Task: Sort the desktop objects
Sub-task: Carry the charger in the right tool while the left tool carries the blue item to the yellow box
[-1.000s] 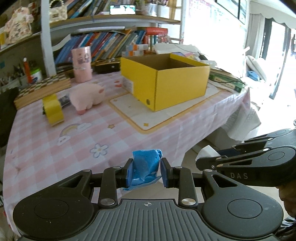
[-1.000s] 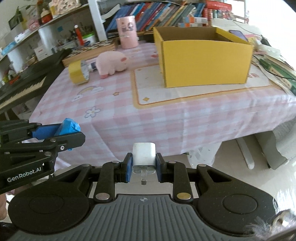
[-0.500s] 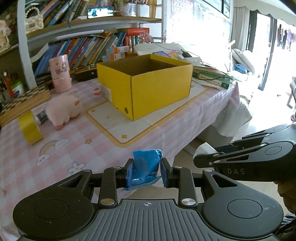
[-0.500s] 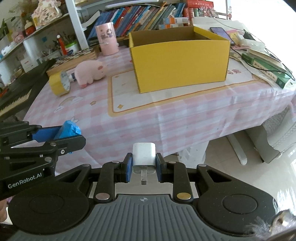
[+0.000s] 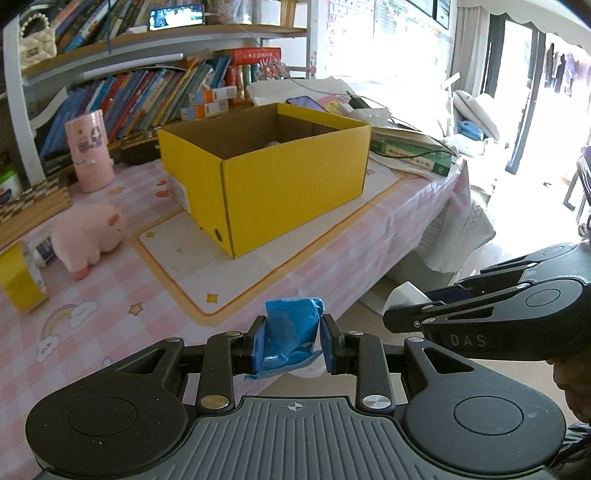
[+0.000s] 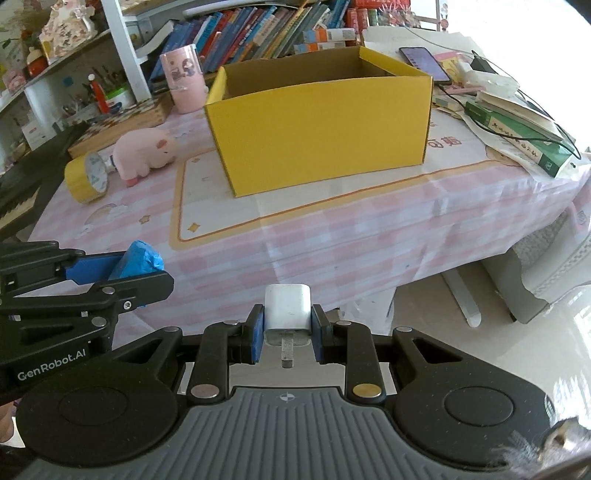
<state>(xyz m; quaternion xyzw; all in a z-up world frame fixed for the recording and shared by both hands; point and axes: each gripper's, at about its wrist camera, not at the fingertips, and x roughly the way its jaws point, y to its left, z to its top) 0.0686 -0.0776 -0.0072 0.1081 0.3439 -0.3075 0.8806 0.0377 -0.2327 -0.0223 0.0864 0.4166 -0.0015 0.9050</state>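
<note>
one pink checked tablecloth (image 5: 110, 295), bookshelves (image 6: 258, 29) behind.

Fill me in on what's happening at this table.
A person is tidying a desk with a gripper in each hand. The left gripper is shut on a crumpled blue packet, and the right gripper is shut on a white charger plug. Both hang off the near edge of the table, facing an open yellow box. A pink plush toy and a roll of yellow tape lie on the tablecloth to the box's left.
</note>
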